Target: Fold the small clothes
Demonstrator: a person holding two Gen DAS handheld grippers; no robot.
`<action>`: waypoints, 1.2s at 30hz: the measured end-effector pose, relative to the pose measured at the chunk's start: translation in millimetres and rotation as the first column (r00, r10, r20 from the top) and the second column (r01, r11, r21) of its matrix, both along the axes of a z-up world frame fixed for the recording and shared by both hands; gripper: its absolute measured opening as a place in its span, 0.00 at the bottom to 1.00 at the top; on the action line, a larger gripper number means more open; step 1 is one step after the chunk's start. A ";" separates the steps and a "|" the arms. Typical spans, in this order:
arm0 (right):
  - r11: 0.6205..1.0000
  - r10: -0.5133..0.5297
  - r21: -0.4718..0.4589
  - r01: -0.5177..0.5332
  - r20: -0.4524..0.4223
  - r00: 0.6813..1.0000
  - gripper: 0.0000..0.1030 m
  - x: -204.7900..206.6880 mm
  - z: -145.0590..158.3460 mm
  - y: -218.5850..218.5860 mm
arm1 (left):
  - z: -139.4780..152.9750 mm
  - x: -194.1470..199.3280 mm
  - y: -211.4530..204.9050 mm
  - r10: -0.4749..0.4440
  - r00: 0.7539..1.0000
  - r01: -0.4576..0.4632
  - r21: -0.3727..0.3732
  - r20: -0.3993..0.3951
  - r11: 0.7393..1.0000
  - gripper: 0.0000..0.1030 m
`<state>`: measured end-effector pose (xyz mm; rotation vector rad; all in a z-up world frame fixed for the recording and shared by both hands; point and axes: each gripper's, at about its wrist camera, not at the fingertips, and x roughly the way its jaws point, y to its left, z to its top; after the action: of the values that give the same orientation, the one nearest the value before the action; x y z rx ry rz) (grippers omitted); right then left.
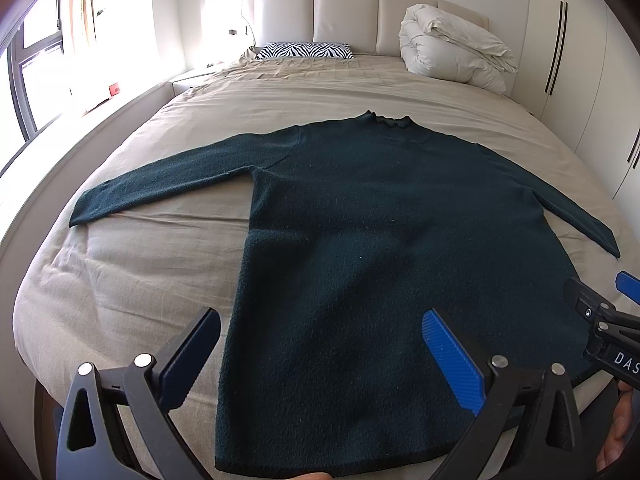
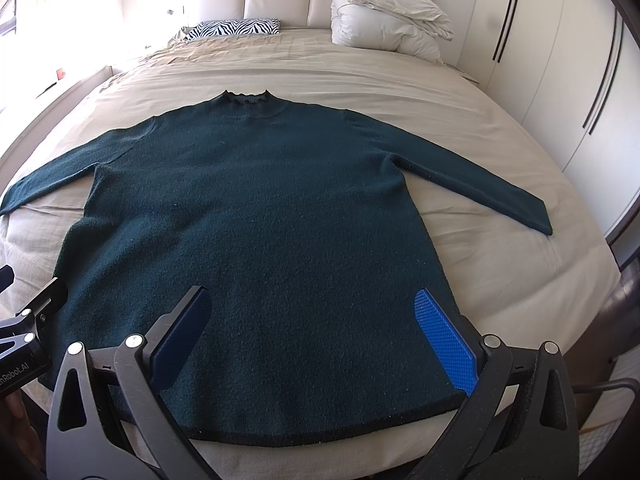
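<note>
Sweater [image 2: 256, 240], dark green, lies flat on the bed [image 2: 480, 128], sleeves out. Your left gripper [image 1: 320, 364] and right gripper [image 2: 316, 344] hover over its hem, fingers spread wide.

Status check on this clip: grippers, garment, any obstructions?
Left gripper open, right gripper open, both empty near the hem. Dark green sweater flat on the bed, sleeves spread, unfolded. Nothing on it.

the sweater [image 2: 256, 216] was fuzzy, matt knit with a frilled collar. the bed [image 2: 480, 140] wore creased, matt cloth. the headboard [image 1: 344, 8] looked like smooth padded leather. each claw [image 1: 320, 360] had matt black plastic arms, shiny metal pins and ribbed blue pads [image 2: 444, 340].
</note>
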<state>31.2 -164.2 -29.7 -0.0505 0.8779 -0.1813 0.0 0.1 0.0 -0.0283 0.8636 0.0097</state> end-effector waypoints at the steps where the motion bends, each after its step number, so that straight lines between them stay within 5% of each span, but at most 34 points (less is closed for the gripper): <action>1: 1.000 -0.001 0.001 0.001 0.000 1.000 1.00 0.0 -0.1 -0.4 | 0.0 0.0 0.0 0.000 1.000 0.000 0.000 0.000 1.000 1.00; 36: 1.000 -0.001 0.002 0.001 -0.006 1.000 1.00 -3.3 -2.6 0.9 | -5.0 -1.5 -5.2 -0.004 1.000 0.004 -0.002 -0.006 1.000 1.00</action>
<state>27.9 -163.3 -32.4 -0.0488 0.8840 -0.1811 -1.5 -5.1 -5.0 -0.0282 0.8700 0.0051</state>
